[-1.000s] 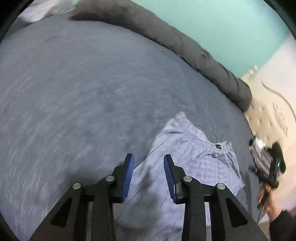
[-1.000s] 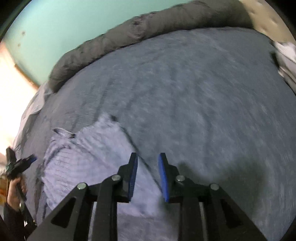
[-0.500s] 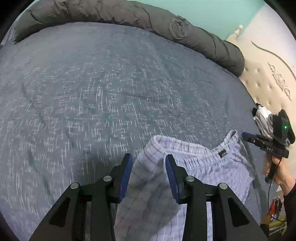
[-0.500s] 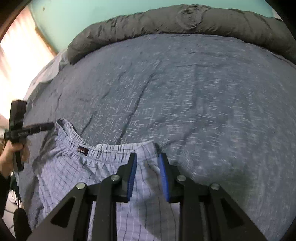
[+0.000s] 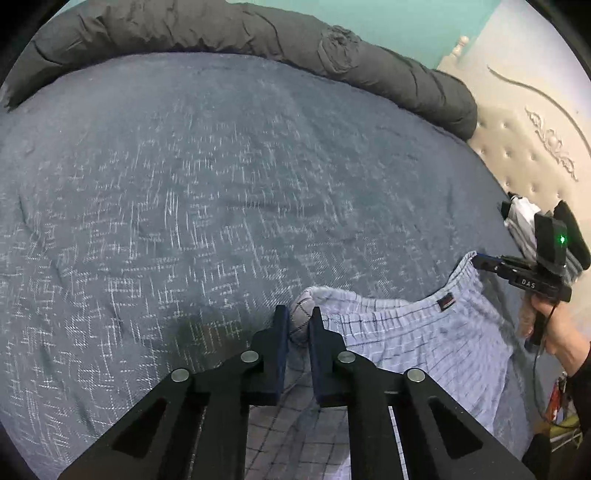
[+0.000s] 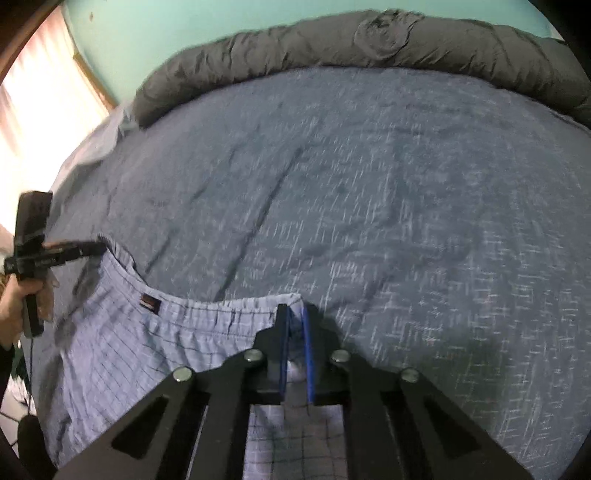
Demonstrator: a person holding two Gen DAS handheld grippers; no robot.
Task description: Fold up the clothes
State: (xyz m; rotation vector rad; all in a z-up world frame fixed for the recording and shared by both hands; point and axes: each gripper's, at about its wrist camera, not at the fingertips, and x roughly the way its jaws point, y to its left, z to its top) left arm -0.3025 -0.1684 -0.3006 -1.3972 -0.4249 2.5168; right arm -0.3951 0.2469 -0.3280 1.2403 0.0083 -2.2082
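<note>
A wide bed (image 5: 221, 192) covered in a blue-grey flecked spread fills both views, with a rolled dark duvet (image 5: 258, 33) along its far edge against a turquoise wall, and a cream tufted headboard (image 5: 524, 147) off to one side. Its broad flat middle lies bare beyond the garment, which suits it as a folding surface. Near the front edge lie the checked shorts (image 5: 424, 343), pale lilac-blue with thin dark lines, waistband turned toward the far side and a small dark label (image 6: 149, 303) sewn just under it. They are stretched between the two tools: the left gripper (image 5: 297, 328) has its pads drawn close on one bunched end of the waistband, and the right gripper (image 6: 295, 325) is pinched narrow on the other end (each shows in the other's view, held in a hand at the band's far corner). Gripping both corners keeps the band taut and level, so the cloth should hang or drag flat instead of crumpling. Whether this hold is spreading the shorts out or carrying the waistband over for a fold, the pictures do not settle.
</note>
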